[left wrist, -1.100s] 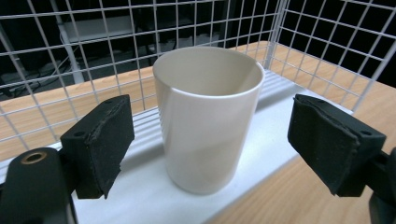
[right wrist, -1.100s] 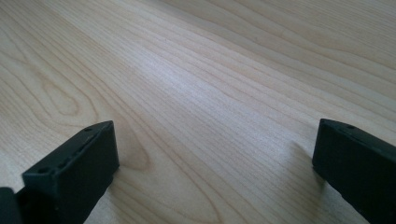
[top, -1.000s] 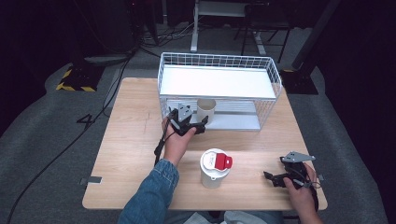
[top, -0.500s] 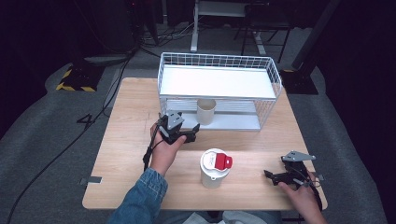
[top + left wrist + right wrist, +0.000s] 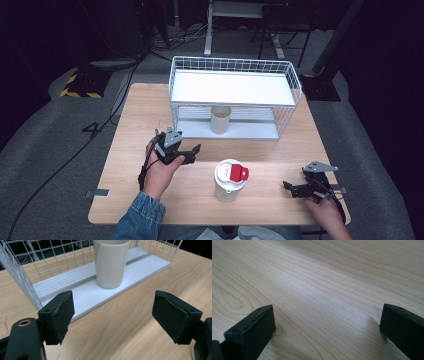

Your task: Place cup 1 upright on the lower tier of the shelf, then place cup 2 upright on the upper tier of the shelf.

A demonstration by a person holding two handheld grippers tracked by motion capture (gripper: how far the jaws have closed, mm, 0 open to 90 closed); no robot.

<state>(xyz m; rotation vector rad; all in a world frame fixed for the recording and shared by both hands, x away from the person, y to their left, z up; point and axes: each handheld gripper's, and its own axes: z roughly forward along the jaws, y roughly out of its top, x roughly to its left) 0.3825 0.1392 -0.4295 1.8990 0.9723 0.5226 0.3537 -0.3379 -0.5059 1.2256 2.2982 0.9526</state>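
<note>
Your left claw (image 5: 192, 152) stands wide and holds nothing, hovering over the counter (image 5: 130, 125) just in front of the wire rack (image 5: 232, 67). In the left gripper view the beige cup (image 5: 111, 261) stands upright on the rack's white lower shelf (image 5: 85, 293), ahead of the jaws and well apart from them. That cup looks set in its place, with nothing touching it.

Your right claw (image 5: 292, 189) is also wide and empty, resting low near the counter's right front corner; its own view looks across bare wood between the two pads.

The white cup with the red lid (image 5: 230, 179) stands upright on the counter between your hands, nearer the front edge, untouched. You seem to be between steps: one cup shelved, the lidded one waiting.

If that cup is next, the left claw is the closer one. It would need to swing round toward you and to the right, then drop so the pads straddle the cup's wall below the lid. Come in level and close gently, since a tall, light cup may tip if one pad meets it first.
</note>
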